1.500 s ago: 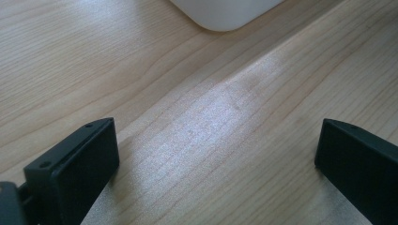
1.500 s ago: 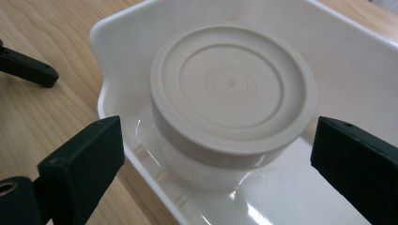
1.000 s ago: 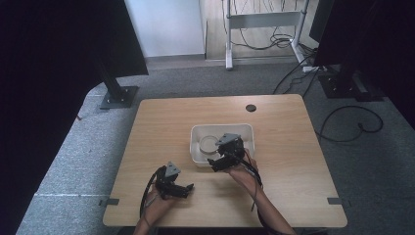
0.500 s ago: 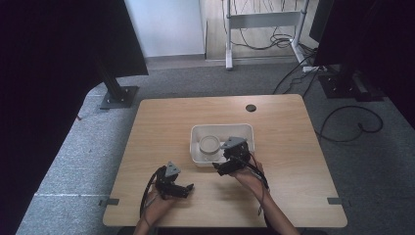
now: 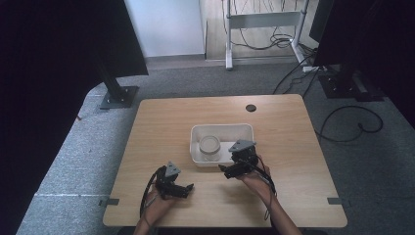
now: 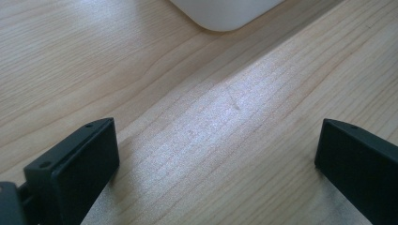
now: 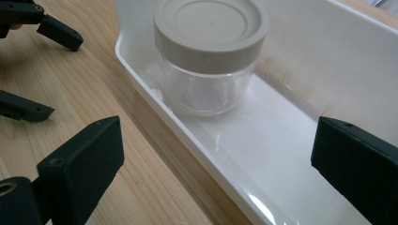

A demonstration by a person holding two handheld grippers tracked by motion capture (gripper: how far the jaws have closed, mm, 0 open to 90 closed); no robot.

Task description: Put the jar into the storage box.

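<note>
A clear glass jar (image 5: 210,145) with a grey screw lid stands upright in the left part of a white rectangular tray (image 5: 222,130) at mid-table. My right gripper (image 5: 231,170) is at the tray's near edge, open and holding nothing. In the right gripper view the jar (image 7: 209,51) sits just beyond the wide-apart jaws, inside the tray (image 7: 300,61), and the gripper (image 7: 216,159) straddles the tray's near wall. My left gripper (image 5: 185,188) rests open on the wood near the table's front edge. In its own view the left gripper (image 6: 216,159) frames bare table with a tray corner (image 6: 225,11) ahead.
The wooden table (image 5: 166,122) has a round cable hole (image 5: 251,107) at the back right. Black stands and cables lie on the grey floor beyond. The left gripper (image 7: 58,77) shows at the top left of the right gripper view.
My right gripper has drawn back from over the tray toward the person and a little right. The jar stays in the tray. The left gripper has not moved.
</note>
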